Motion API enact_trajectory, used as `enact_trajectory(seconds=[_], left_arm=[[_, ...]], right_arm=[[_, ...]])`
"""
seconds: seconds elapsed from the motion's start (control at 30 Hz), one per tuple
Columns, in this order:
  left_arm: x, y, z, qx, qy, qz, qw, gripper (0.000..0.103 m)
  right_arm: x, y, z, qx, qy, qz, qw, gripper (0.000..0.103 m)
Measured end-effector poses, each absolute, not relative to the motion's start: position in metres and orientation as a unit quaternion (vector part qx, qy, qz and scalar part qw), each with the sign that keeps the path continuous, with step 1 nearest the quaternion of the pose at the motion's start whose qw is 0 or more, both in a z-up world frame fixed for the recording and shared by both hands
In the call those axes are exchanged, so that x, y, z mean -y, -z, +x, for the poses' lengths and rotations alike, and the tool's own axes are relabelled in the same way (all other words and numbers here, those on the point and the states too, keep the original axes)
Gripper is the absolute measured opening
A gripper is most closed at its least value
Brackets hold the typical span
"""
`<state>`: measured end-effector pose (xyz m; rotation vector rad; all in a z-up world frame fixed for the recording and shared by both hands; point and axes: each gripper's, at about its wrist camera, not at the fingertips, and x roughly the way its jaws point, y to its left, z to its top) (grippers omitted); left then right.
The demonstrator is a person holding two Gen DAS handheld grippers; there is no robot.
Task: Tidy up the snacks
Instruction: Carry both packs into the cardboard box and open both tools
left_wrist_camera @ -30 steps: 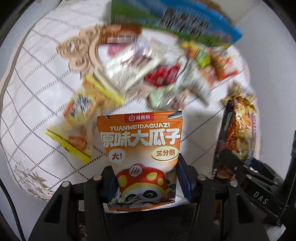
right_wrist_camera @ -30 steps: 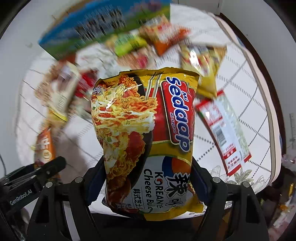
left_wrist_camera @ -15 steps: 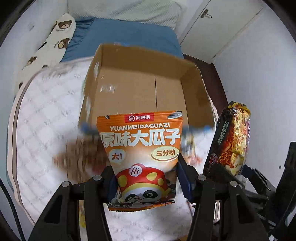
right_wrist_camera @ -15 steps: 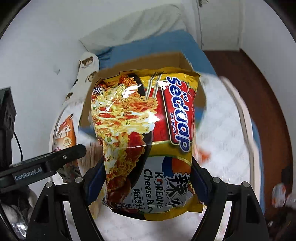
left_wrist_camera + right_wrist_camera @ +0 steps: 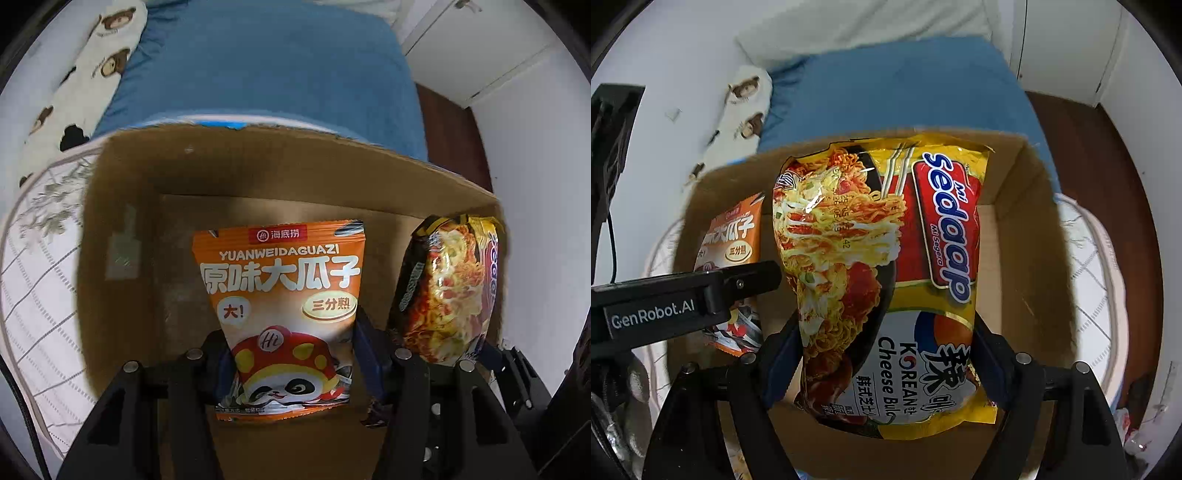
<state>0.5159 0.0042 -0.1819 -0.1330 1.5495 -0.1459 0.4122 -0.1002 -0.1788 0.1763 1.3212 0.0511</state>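
Cardboard box [image 5: 122, 206] under both my packs — two snacks, one in each tool.

My left gripper [image 5: 291, 354] squeezes the orange seed bag [image 5: 284, 295]; its bottom is hidden behind the fingers. My right gripper [image 5: 886, 369] squeezes the yellow noodle pack [image 5: 886, 258], which blocks most of the box floor. Both hang inside the box walls, near each other, with bare cardboard on either side. Blue bedding [image 5: 266, 66] lies past the far edge.

Both wrist views look down from close above into the open cardboard box [image 5: 122, 206] [image 5: 1027, 258], facing the blue bed [image 5: 266, 66] [image 5: 905, 85] at 12 o'clock; each shows the neighbouring tongs' packet.
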Motion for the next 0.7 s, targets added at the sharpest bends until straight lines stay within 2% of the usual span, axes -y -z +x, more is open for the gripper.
enact_trajectory(seconds=[0.2, 0.23, 0.27, 0.33, 0.47, 0.7], left_arm=[[-0.004, 0.215, 0.533, -0.710, 0.046, -0.043, 0.701, 0.056], [-0.003, 0.216, 0.533, -0.709, 0.045, -0.039, 0.703, 0.066], [0.000, 0.218, 0.533, -0.709, 0.045, -0.033, 0.703, 0.082], [0.000, 0.222, 0.534, -0.711, 0.047, -0.029, 0.701, 0.090], [-0.001, 0.220, 0.528, -0.708, 0.049, -0.029, 0.704, 0.090], [0.001, 0.185, 0.497, -0.670, 0.046, -0.020, 0.741, 0.090]], right_arm=[[0.097, 0.237, 0.465, -0.654, -0.036, 0.079, 0.751, 0.085], [0.101, 0.247, 0.477, -0.662, -0.037, 0.077, 0.745, 0.086], [0.101, 0.255, 0.481, -0.668, -0.036, 0.074, 0.739, 0.091], [0.102, 0.264, 0.489, -0.673, -0.039, 0.077, 0.735, 0.098], [0.104, 0.261, 0.495, -0.666, -0.036, 0.071, 0.742, 0.098], [0.117, 0.227, 0.466, -0.647, -0.017, 0.064, 0.760, 0.098]])
